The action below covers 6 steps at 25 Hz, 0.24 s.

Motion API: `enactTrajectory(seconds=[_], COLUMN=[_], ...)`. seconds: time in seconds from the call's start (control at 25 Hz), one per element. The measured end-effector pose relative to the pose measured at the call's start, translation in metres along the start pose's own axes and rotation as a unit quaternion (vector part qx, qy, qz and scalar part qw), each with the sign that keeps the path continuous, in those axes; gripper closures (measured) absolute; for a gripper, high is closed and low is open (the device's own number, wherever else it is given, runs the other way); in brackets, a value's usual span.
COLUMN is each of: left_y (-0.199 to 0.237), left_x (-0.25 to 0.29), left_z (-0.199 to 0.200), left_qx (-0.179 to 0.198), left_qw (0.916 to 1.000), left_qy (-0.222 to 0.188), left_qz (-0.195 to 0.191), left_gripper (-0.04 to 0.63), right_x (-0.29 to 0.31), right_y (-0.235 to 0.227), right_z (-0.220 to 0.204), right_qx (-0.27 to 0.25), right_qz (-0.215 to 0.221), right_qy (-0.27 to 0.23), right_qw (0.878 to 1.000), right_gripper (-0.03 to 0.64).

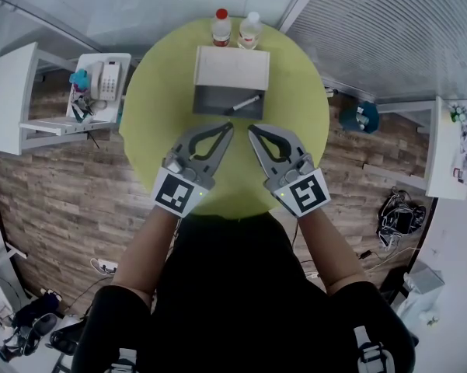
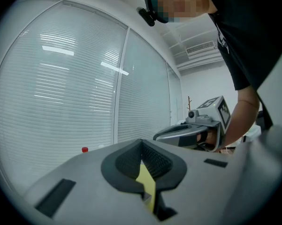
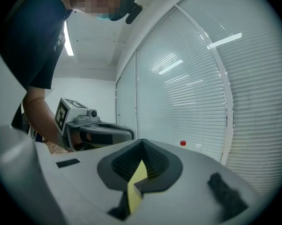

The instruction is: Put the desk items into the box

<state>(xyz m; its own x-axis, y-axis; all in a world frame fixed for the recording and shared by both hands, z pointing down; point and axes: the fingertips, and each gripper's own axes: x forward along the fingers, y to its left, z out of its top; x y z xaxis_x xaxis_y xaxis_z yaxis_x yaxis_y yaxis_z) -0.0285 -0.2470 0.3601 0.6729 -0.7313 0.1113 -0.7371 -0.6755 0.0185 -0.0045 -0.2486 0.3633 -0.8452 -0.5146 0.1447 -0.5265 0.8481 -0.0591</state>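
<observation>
Your left claw is clenched, pads tip to tip w/ nothing btw them; in the left gripper view only the yellow-green table shows through the slot behind the tips. Same for your right claw: clenched and empty. Both are held over the near half of the table, side by side, tips angled in toward each other, close but apart, and pointing at the box. Can't tell if either claw touches the tabletop. The box sits past the table's ctr, just beyond the claw tips, w/ a white upper part and a grey open part on the side nearer you. One pen lies slanted in that grey part, toward its right end. Behind the box, at the far table edge, 2 bottles stand upright side by side: a red-capped bottle on the left and a white-capped bottle on the right, both near the box's back. Off the table to your left is a white shelf unit, and beside it a tray w/ a phone. Wood floor lies under it all. White blinds fill the background in both gripper views, and each of those views shows the other claw alongside.
</observation>
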Motion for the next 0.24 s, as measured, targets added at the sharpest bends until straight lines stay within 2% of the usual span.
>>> enactTrajectory(seconds=[0.08,0.24], left_y=[0.0012,0.0018], left_x=[0.0007,0.0009], left_z=[0.0016,0.001], left_qx=[-0.007,0.003], left_qw=[1.0,1.0], left_qy=[-0.006,-0.002], left_qz=[0.003,-0.003], left_gripper=[0.584,0.584], right_x=[0.0003,0.0019], right_y=[0.0006,0.0015], right_z=[-0.0006,-0.0006], right_qx=[0.0,0.001], right_qz=[0.001,0.005], right_qy=[0.001,0.003], right_qw=[1.0,1.0], right_gripper=[0.601,0.601])
